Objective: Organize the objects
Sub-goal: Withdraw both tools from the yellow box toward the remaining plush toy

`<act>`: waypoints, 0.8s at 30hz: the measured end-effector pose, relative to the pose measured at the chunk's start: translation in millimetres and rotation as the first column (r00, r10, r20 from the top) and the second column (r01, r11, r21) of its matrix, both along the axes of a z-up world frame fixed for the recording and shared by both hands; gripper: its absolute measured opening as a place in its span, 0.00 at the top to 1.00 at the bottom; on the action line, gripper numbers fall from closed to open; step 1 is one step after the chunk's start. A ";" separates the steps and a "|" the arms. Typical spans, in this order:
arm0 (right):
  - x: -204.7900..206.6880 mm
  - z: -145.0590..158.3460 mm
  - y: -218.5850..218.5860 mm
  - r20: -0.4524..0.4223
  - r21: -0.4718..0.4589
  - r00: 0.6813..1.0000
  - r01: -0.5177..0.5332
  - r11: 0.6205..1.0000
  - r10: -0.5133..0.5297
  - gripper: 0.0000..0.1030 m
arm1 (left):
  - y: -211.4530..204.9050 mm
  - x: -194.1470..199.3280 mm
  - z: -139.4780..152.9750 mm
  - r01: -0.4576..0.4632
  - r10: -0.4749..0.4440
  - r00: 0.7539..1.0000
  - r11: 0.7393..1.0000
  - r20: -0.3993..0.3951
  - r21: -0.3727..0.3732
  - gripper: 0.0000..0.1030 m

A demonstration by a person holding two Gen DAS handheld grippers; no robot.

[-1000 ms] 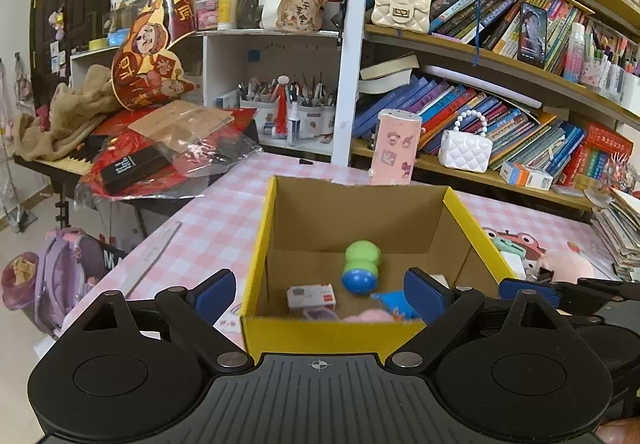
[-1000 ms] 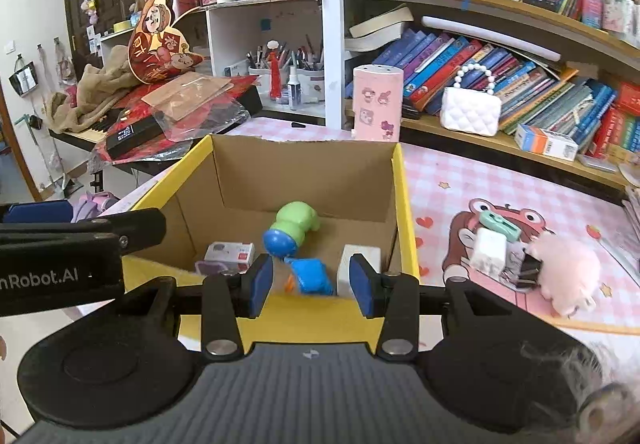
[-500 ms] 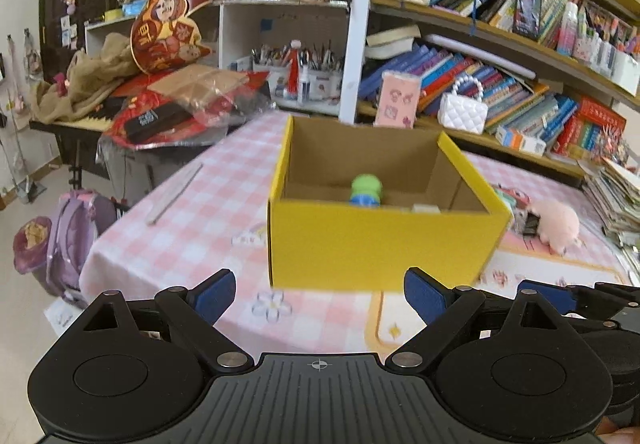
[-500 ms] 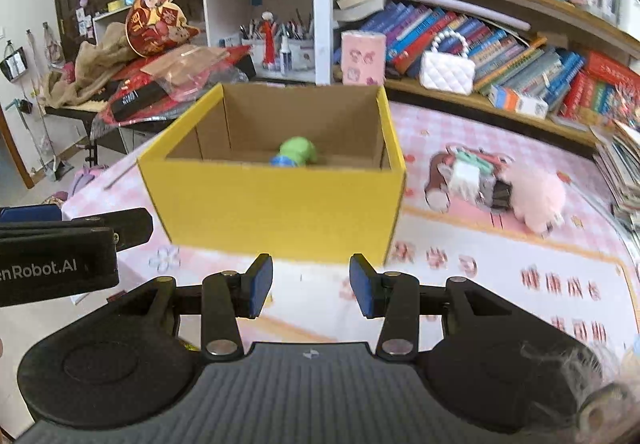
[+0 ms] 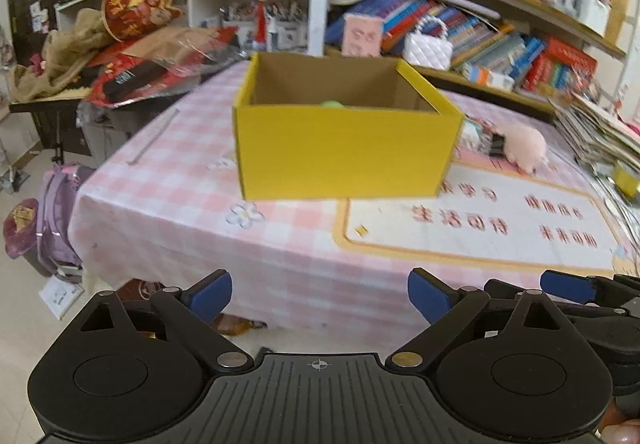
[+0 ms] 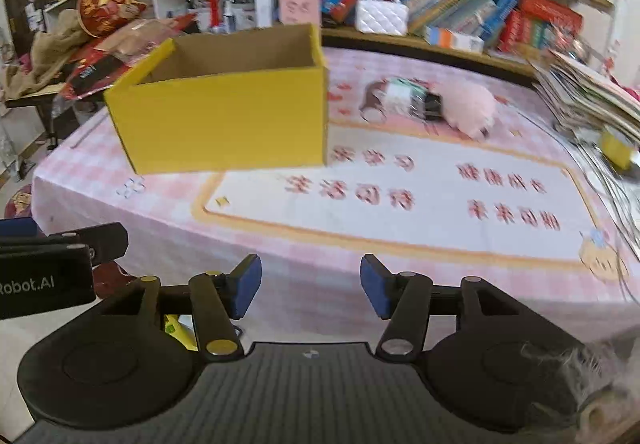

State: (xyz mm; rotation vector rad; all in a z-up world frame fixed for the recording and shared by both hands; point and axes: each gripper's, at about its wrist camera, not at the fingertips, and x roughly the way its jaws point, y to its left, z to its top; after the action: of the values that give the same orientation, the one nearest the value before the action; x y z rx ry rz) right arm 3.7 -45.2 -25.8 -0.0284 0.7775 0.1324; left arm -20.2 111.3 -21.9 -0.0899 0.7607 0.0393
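Clutter, a pink plush toy (image 6: 470, 110) among it, lies right of the yellow box (image 6: 224, 118), nearer the right gripper (image 6: 310, 290), whose empty jaws have just been opening; left gripper (image 5: 320, 298) gapes empty.

Left claw (image 5: 320, 294): black plastic body, ribbed centre plate with a small crosshair mark, a round disc on each side of that plate, blue pads (image 5: 210, 294) on angled black links, silver and brass pivot screws. Right claw (image 6: 311, 286): same build, blue pads (image 6: 246, 286), and a wisp of pale fuzz right of its plate.
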 end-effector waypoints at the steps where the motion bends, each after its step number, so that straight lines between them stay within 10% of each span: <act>1: -2.5 -1.0 -4.1 -0.005 0.000 1.000 0.013 1.000 -0.013 0.46 | -3.2 -0.7 -0.4 0.010 -0.010 1.000 1.000 -0.005 -0.001 0.06; 24: -4.1 -3.3 -113.4 -0.030 -0.036 0.947 0.318 0.948 -0.319 0.40 | -114.3 42.7 -2.9 0.298 -0.299 0.954 0.954 -0.025 -0.010 0.06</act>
State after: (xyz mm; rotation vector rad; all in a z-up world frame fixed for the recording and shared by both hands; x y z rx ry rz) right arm -0.4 -158.6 -29.1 0.0704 0.8094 -0.1871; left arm 22.5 -2.9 -24.8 0.0208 0.7945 -0.2504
